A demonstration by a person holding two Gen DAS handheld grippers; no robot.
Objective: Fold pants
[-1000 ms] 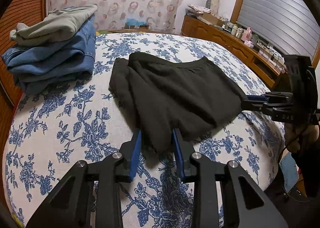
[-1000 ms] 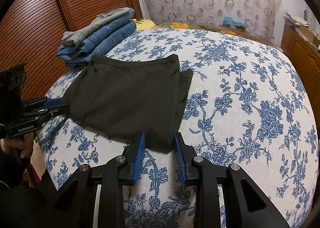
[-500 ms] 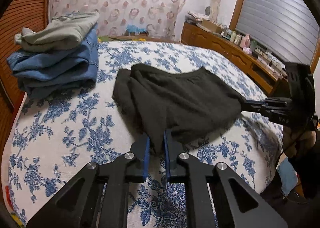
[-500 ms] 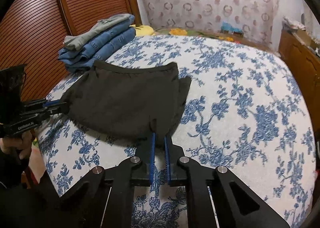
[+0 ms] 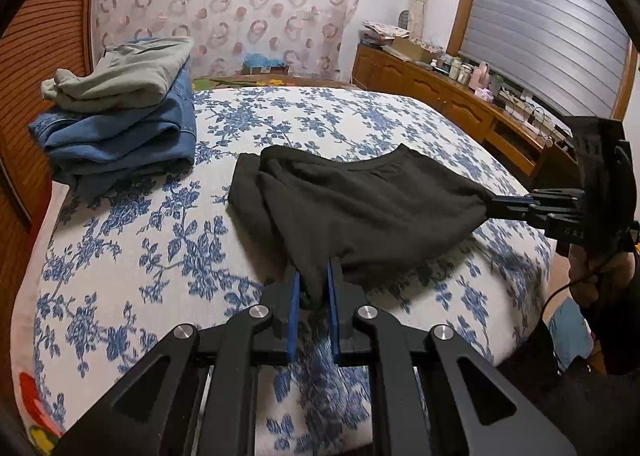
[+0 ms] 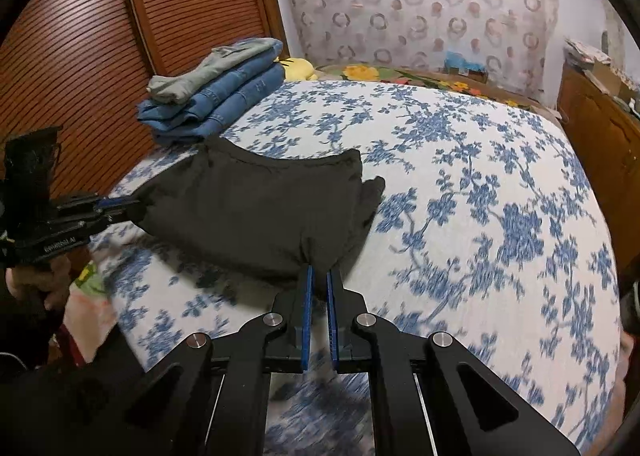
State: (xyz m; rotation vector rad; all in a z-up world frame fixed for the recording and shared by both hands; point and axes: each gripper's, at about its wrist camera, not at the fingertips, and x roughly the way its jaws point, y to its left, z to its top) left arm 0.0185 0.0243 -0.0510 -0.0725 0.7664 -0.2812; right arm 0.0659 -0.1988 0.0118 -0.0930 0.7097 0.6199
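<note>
The black pants lie partly folded on the blue-flowered bed, also seen in the right wrist view. My left gripper is shut on the near corner of the pants and lifts it off the bed. My right gripper is shut on the other near corner, which is raised too. Each gripper shows in the other's view: the right one at the pants' right end, the left one at their left end. The far edge of the pants rests on the bed.
A stack of folded blue jeans and grey pants sits at the bed's far left, also in the right wrist view. A wooden slatted door stands behind it. A wooden dresser with clutter runs along the right.
Both grippers closed on the near corners of the black pants and raised them, pulling the cloth taut between them.
</note>
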